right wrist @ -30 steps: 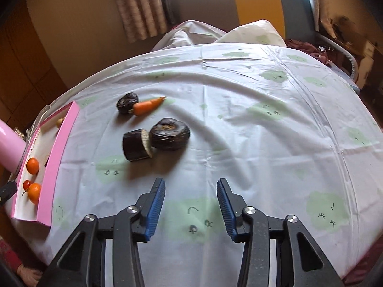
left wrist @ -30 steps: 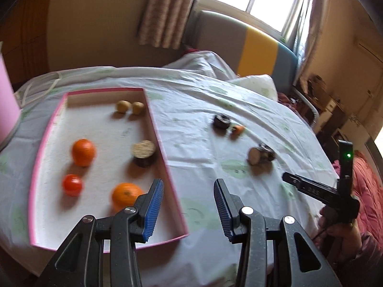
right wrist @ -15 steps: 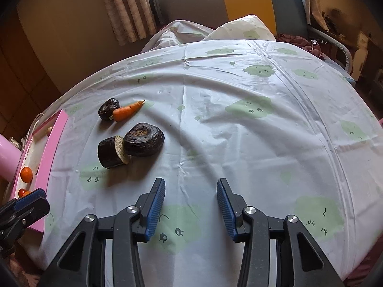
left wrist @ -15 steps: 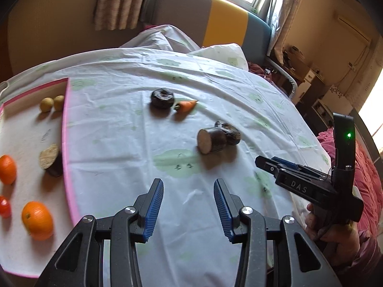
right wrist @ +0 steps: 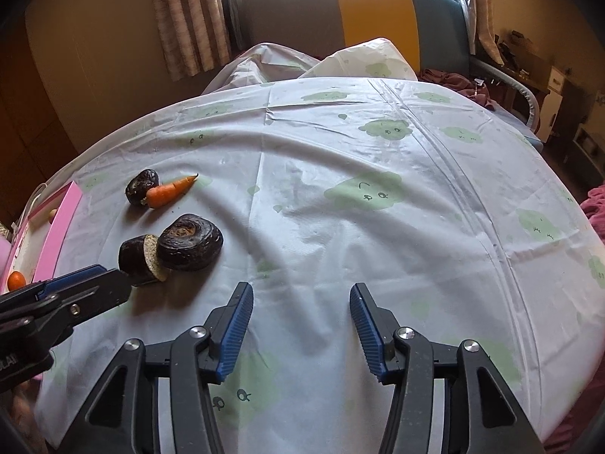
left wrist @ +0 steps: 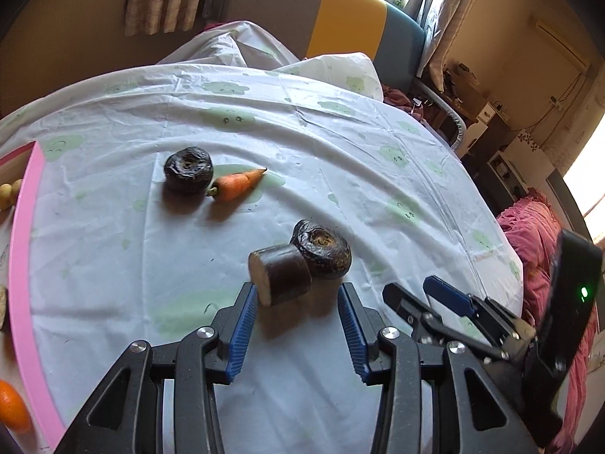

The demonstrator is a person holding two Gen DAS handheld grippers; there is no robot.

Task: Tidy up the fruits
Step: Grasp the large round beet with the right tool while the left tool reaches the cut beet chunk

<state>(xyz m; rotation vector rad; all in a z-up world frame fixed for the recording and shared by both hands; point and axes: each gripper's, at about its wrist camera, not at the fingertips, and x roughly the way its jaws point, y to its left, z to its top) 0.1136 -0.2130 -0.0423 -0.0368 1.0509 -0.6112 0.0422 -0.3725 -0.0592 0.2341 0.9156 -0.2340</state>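
1. Left wrist view: the left gripper (left wrist: pixel 298 319) has its ribbed blue jaws spread, with nothing between them, just short of a dark cut cylinder (left wrist: pixel 280 274) whose pale flat face turns left. It lies on the white desk cloth (left wrist: pixel 378 196), printed with green clouds and creased, touching a wrinkled dark round piece (left wrist: pixel 321 253). Farther off, a second shrivelled dark round (left wrist: pixel 188 169) touches a tapered orange carrot (left wrist: pixel 236 185). At the left edge runs a pink-rimmed tray (left wrist: pixel 22 265) holding an orange (left wrist: pixel 13 408) and two small yellowish fruits (left wrist: pixel 9 191). The right gripper (left wrist: pixel 438 297) shows at the right, its jaws apart.

2. Right wrist view: the right gripper (right wrist: pixel 300 327) hangs with jaws wide over bare cloth, well apart from the produce. Here the cylinder's cut face looks grainy, and the left gripper's tip sits right beside it. A padded grey, yellow and teal headboard (right wrist: pixel 351 26) stands behind.
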